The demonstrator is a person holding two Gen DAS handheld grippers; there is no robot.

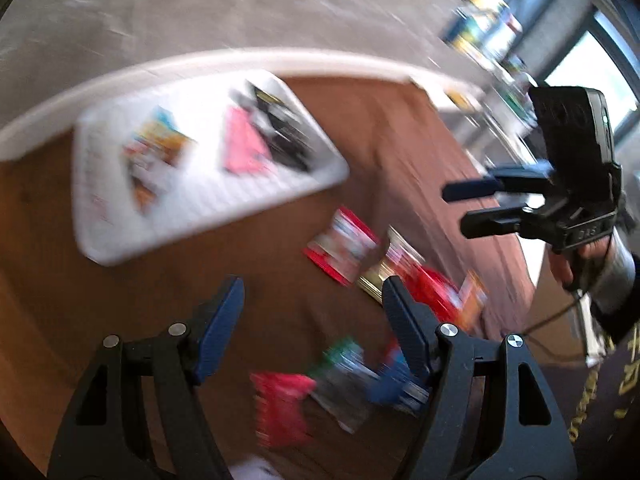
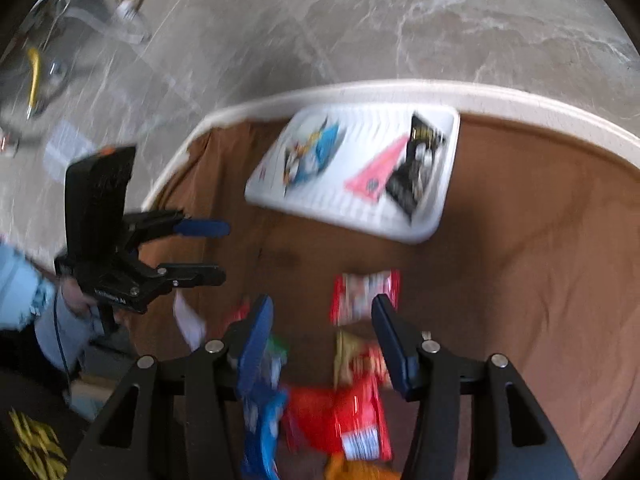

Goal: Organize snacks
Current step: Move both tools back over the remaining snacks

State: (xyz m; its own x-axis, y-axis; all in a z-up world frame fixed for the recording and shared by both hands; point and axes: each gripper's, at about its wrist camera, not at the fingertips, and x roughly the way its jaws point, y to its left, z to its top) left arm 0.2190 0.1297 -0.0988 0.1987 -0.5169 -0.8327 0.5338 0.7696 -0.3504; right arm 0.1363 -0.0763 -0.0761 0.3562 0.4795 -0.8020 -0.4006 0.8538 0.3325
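Both wrist views look steeply down (blurred) at the same brown table (image 1: 360, 128) and white tray (image 2: 440, 208).

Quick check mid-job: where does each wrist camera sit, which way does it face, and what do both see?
Left wrist: on the left gripper, angled down at the brown table; right gripper and hand at right.
Right wrist: on the right gripper, angled down at loose snack packets; left gripper and a light-blue sleeve at left.
Shared: the white tray holding three packets, and both grippers open, empty.

Brown tablecloth (image 2: 520, 260), grey marble floor (image 2: 360, 20).
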